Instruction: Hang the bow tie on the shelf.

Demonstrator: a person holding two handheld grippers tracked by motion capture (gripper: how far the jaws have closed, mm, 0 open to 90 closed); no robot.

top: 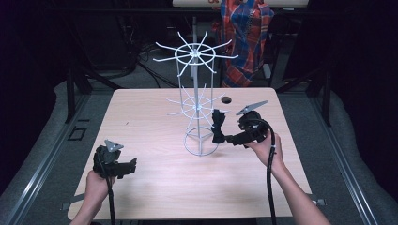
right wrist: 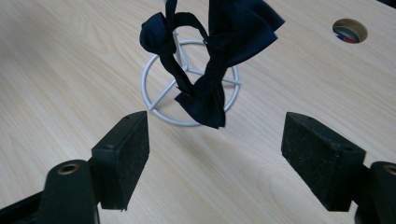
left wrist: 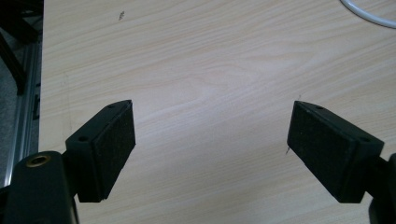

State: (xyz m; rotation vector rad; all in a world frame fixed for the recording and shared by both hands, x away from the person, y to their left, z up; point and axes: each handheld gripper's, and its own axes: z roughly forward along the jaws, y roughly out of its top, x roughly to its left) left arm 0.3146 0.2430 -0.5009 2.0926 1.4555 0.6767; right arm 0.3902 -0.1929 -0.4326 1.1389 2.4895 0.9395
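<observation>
While both grippers sit low over the wooden table [top: 141, 112], neither has anything between its pads. Left gripper [top: 133, 163] is at the near left of the table, held in the person's left hand [top: 97, 183], jaws spread wide over bare wood; in its own view [left wrist: 211, 140] the gap between the pads is all tabletop, with a sliver of the rack's white base ring [left wrist: 369, 14] at the far right corner. Right gripper [top: 224, 138] is on the right side, just right of the white wire rack [top: 197, 101], held in the right hand [top: 267, 147], jaws also spread apart with nothing in them (its own view [right wrist: 215, 156] shows table between the pads). Dark navy cloth [right wrist: 219, 56], knotted and bunched, hangs from a lower-tier prong of the rack, draped down over the base ring [right wrist: 159, 109]; it is beyond the right gripper's pads, not between them. High view puts the same cloth [top: 218, 126] on the rack's right side, close to the right gripper's tips; contact cannot be told there. Rack stands upright near table centre, two tiers of radial prongs. Small round hole [top: 226, 100] in the table just right of the rack on the far side. Plaid fabric [top: 244, 33] hangs beyond the table's far edge.
</observation>
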